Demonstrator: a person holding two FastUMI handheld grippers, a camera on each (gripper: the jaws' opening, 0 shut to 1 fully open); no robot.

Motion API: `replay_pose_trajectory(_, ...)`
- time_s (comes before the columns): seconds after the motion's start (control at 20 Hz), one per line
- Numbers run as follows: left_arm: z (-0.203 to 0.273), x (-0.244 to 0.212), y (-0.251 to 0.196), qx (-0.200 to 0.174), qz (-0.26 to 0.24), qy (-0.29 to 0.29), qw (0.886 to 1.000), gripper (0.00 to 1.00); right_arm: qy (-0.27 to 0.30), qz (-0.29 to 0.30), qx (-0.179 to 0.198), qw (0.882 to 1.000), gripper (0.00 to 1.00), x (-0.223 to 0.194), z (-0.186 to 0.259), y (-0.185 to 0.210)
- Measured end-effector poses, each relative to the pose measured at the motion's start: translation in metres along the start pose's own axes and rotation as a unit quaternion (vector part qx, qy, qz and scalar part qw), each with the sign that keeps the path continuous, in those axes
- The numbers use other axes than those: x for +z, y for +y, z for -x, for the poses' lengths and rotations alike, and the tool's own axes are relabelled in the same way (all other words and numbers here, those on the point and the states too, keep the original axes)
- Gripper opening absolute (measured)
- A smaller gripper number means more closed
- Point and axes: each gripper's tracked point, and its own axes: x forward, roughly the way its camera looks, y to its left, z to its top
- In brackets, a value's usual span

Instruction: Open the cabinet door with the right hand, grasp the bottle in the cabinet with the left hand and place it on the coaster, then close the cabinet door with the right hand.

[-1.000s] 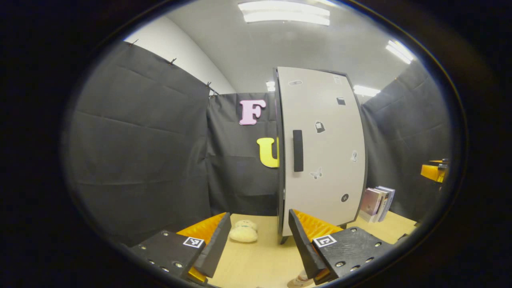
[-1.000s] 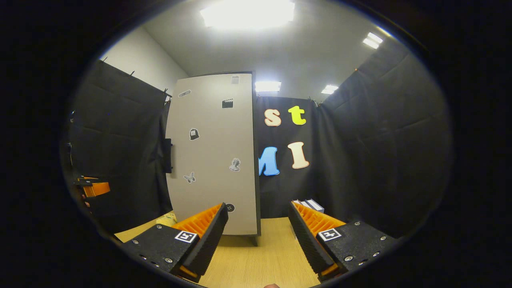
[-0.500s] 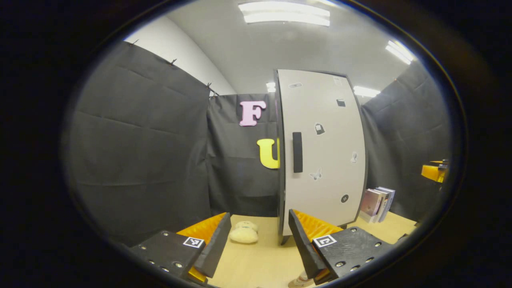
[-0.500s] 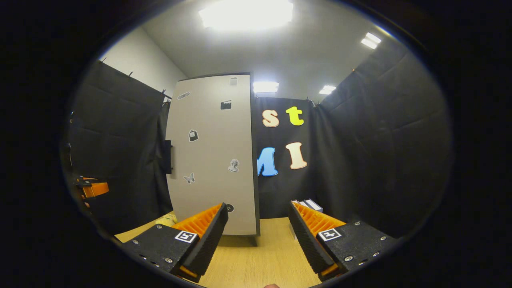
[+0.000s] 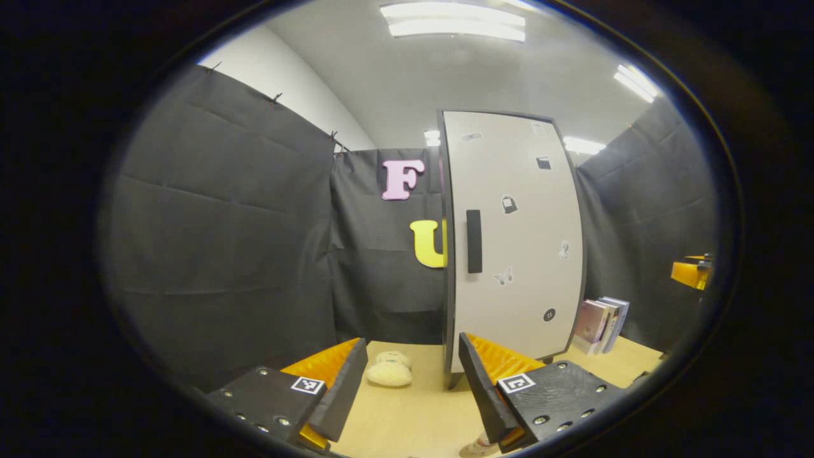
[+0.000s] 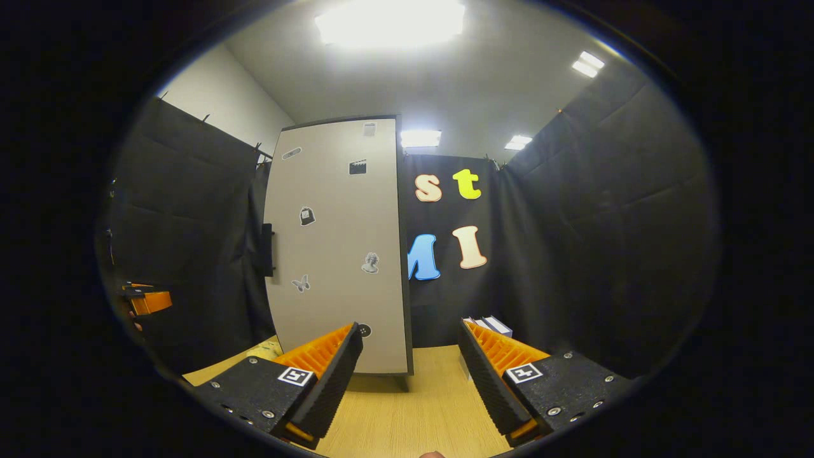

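A tall pale cabinet (image 5: 512,235) with a dark vertical handle (image 5: 474,241) stands on the wooden table, its door closed and dotted with small stickers. In the right gripper view the same cabinet (image 6: 337,248) stands left of centre, its handle (image 6: 268,249) at the left edge. My left gripper (image 5: 413,359) is open and empty, low over the table in front of the cabinet's left edge. My right gripper (image 6: 410,346) is open and empty too, facing the cabinet's right side. The other gripper (image 5: 690,272) shows far right in the left gripper view. The bottle is hidden.
A cream plush toy (image 5: 388,369) lies on the table (image 5: 413,420) left of the cabinet. Several books (image 5: 600,323) stand right of it, also seen as books (image 6: 489,326) in the right gripper view. Black cloth walls enclose the booth.
The cabinet has slid slightly rightward in the left gripper view and slightly leftward in the right gripper view, so both hands shifted a little. Both grippers stay open.
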Motion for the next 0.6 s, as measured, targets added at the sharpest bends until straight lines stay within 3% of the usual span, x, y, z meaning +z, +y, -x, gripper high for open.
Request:
replay_pose_trajectory(0.5,-0.004,0.000,0.003,0.001,0.000,-0.005,1.000,0.88,-0.005,0.003,0.001,1.000,0.94,0.003,-0.003,0.008)
replay_pose_trajectory(0.55,-0.004,0.000,0.005,0.001,0.000,-0.005,1.000,0.78,-0.008,0.000,0.000,1.000,0.94,0.004,-0.004,0.009)
replay_pose_trajectory(0.6,-0.006,0.001,0.006,0.002,-0.002,-0.006,1.000,0.83,-0.010,-0.003,0.000,1.000,0.94,0.005,-0.004,0.012)
